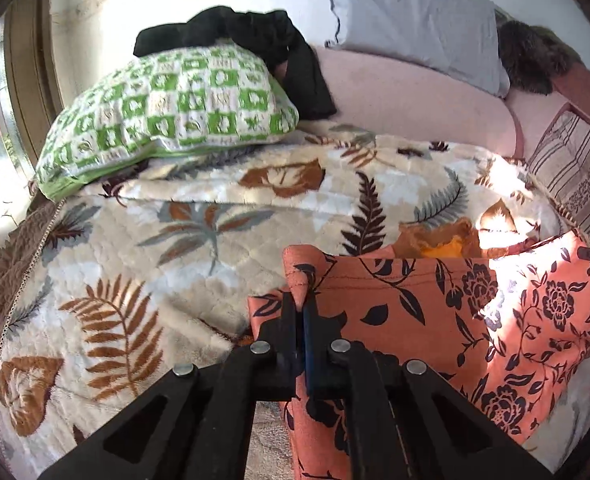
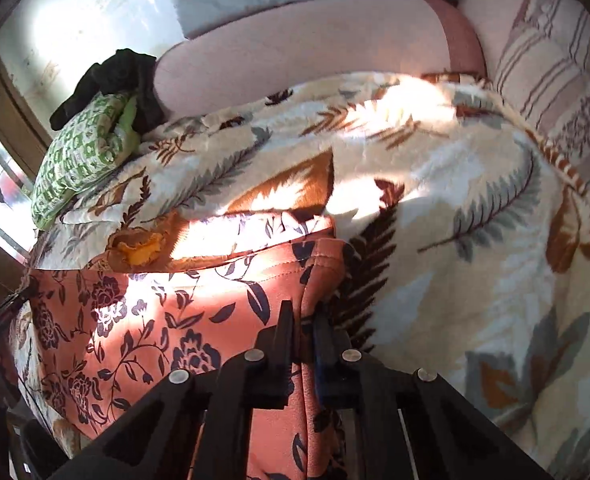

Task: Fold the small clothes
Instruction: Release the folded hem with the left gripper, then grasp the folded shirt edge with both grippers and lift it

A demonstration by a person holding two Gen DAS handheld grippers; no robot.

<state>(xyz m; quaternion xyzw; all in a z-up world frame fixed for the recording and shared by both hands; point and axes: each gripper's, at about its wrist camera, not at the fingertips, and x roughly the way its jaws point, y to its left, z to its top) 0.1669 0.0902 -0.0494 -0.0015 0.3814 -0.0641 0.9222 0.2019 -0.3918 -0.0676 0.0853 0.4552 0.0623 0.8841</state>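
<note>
A: Grippers first: left gripper (image 1: 301, 312) and right gripper (image 2: 303, 320) are both clenched on opposite corners of the orange floral garment (image 1: 435, 312), lifted over the leaf-pattern blanket (image 1: 135, 248).

B: Keep both corners level and the edge tight, then lay it forward, away from the green pillow (image 1: 167, 112).

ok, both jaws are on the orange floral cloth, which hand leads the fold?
Neither clearly. The left gripper and right gripper are each shut on a top corner of the orange floral cloth, which hangs between them over the leaf-print blanket. Likely they move together.
</note>
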